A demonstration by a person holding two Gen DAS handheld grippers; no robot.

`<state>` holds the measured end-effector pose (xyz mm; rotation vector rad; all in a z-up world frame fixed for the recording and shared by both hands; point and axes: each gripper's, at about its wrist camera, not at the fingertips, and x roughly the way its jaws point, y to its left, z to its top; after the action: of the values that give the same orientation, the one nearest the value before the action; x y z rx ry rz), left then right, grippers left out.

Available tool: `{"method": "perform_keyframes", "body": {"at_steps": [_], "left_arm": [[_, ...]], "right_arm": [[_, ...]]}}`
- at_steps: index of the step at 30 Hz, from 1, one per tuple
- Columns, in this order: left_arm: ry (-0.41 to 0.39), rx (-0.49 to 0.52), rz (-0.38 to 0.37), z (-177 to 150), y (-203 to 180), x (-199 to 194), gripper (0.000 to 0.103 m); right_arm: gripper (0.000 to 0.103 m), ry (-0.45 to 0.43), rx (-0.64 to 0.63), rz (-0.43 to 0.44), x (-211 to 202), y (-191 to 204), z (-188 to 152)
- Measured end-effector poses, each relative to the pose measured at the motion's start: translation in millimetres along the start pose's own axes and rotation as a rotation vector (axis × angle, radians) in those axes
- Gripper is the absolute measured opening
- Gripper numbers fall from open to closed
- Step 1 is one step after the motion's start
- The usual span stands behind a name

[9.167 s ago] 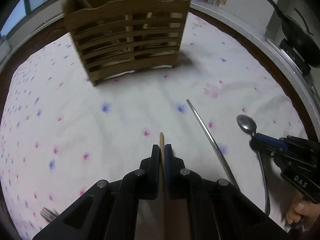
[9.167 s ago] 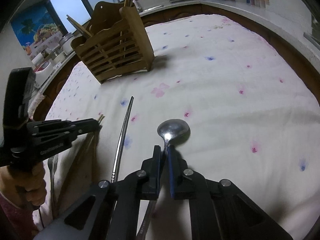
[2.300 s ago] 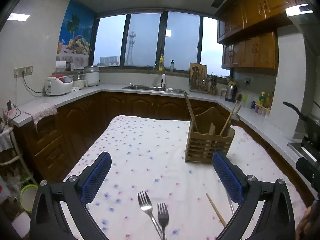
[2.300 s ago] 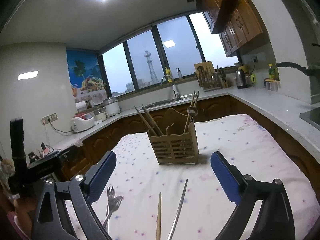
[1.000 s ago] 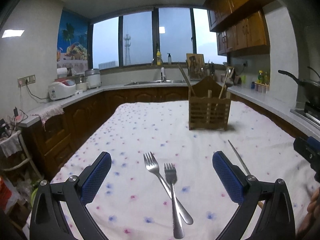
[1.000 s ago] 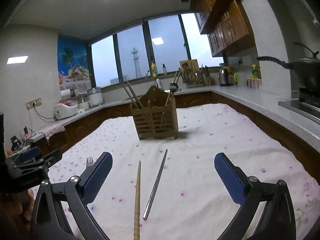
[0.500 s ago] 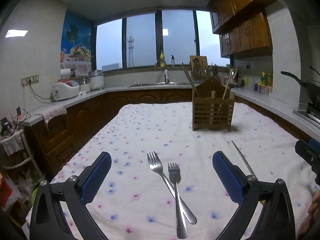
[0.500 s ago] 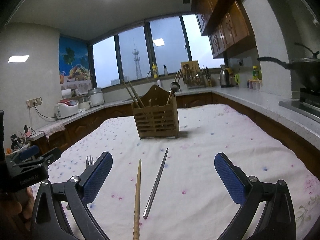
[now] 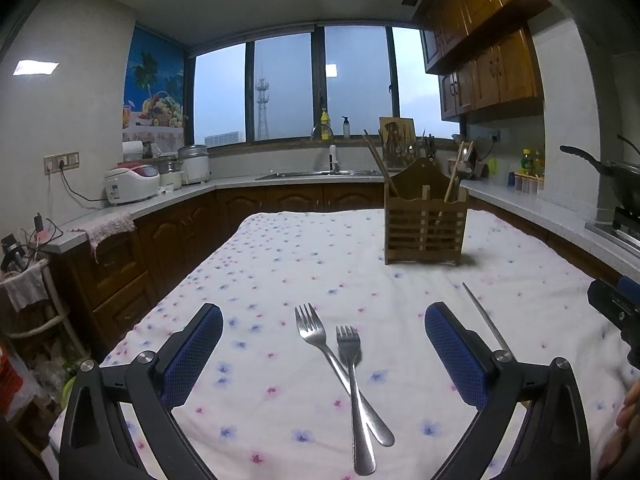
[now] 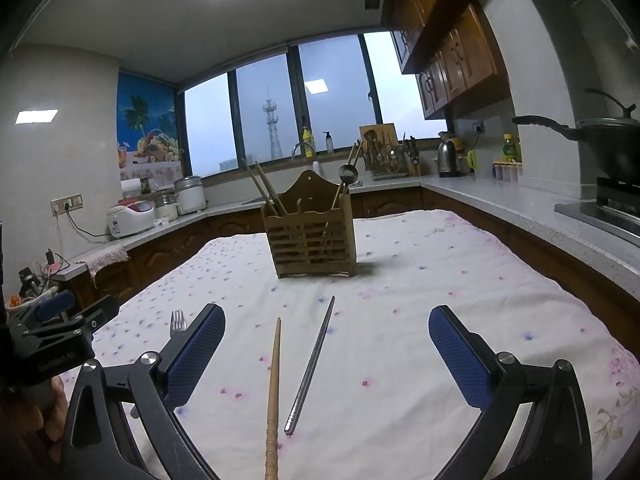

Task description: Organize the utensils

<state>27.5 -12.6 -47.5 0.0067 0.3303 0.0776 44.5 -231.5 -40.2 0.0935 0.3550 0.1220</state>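
Two metal forks (image 9: 346,364) lie crossed on the floral tablecloth (image 9: 280,264), between the wide-open fingers of my left gripper (image 9: 324,356). A wooden chopstick (image 10: 274,384) and a metal chopstick (image 10: 310,364) lie side by side in front of my right gripper (image 10: 328,356), which is open and empty. The wooden slatted utensil holder (image 10: 312,240) stands upright further back, holding chopsticks and a spoon (image 10: 347,174). In the left wrist view the holder (image 9: 424,224) is at the back right and the metal chopstick (image 9: 484,322) lies right of my fingers.
A fork tip (image 10: 178,322) shows left of the right gripper, near the other gripper (image 10: 60,336) and a hand. Countertops (image 10: 520,200) with rice cookers (image 9: 132,188), a kettle (image 10: 448,158) and a pan (image 10: 600,140) surround the table. Table edges drop off left and right.
Since 9.2 s ago both grippers have let go of the chopstick and spoon, opened and drawn back. Over the last second both views barely shift.
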Motion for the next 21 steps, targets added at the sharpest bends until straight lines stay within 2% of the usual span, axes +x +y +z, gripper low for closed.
{"method": "perform_keyframes", "body": {"at_steps": [21], "left_arm": [[0.002, 0.005, -0.009, 3.9, -1.8, -2.7, 0.102]], "right_arm": [[0.103, -0.007, -0.003, 0.009, -2.8, 2.7, 4.6]]}}
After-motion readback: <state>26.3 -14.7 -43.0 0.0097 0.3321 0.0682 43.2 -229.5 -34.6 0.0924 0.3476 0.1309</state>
